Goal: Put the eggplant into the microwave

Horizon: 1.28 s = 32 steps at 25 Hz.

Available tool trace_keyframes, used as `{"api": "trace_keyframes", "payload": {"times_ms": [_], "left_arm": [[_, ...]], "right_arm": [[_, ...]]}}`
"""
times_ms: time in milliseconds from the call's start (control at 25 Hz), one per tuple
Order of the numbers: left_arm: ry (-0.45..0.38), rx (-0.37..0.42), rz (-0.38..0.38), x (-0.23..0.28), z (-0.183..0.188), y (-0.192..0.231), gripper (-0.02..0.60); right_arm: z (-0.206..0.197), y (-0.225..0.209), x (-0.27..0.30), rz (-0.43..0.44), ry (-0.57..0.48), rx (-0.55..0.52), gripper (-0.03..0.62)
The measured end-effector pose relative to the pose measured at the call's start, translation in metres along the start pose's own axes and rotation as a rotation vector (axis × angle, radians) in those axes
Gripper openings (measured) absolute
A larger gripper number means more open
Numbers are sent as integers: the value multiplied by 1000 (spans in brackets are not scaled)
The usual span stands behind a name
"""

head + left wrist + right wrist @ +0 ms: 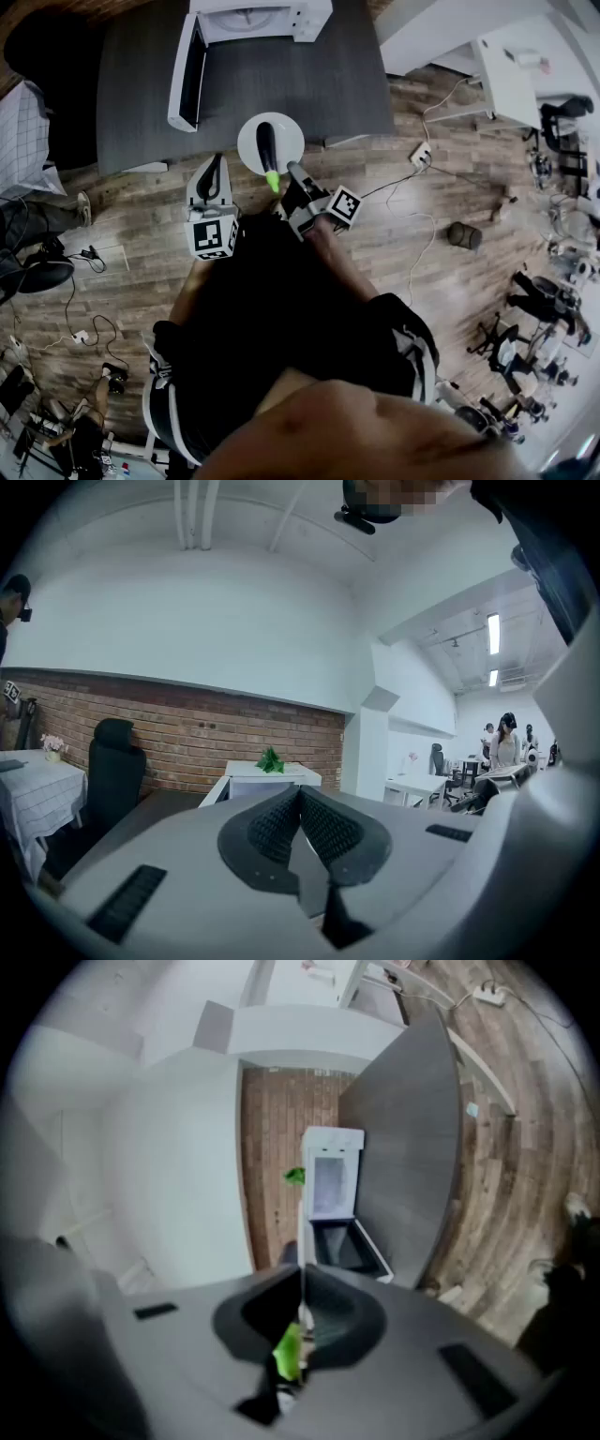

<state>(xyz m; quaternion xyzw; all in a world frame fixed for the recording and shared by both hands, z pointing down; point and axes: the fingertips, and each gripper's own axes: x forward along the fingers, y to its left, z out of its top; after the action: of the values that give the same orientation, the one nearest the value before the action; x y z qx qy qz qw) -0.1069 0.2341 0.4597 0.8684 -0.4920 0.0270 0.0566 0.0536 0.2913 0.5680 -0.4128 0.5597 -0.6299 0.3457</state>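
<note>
**Eggplant on a plate, lined up for the open microwave**

The right gripper (288, 172) has its jaws pinched shut on the rim of the plate (249, 141). The eggplant (267, 142) lies loose on top, held in the air at the near edge of the table (300, 84), green stem toward the person.

Nothing pins that eggplant, so the carry wants a level plate and a slow, smooth push forward. Any tilt and I'd expect it to roll off.

The microwave (258, 17) stands at the table's far side with its door (184, 73) swung wide to the left, so the way in looks open. Best to come straight at the cavity, clear the door's edge, and set the plate flat inside before letting go.

The left gripper (217, 165) hangs just beside the plate, jaws closed on nothing, so it is free to steady the rim if needed.

The table is dark grey. Around it is a wood-plank floor (441, 281) strewn with cables (403, 192), a brick wall (187, 738) and a chair (112, 771). Desks (412, 785) and people (507, 741) are farther off.
</note>
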Motion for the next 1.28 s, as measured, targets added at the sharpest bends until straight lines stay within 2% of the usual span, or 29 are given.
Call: {"api": "trace_keyframes", "payload": {"times_ms": [440,800,1280], "left_arm": [[6,7,2,3,-5,5,35],[-1,11,7,7,-2,-7,35],[-10,2,68,16,1,-37,35]], "right_arm": [[-1,1,6,19,-3,19,37],[8,-3,1,25,1,41,37],[36,-7,-13,22,59,44,37]]}}
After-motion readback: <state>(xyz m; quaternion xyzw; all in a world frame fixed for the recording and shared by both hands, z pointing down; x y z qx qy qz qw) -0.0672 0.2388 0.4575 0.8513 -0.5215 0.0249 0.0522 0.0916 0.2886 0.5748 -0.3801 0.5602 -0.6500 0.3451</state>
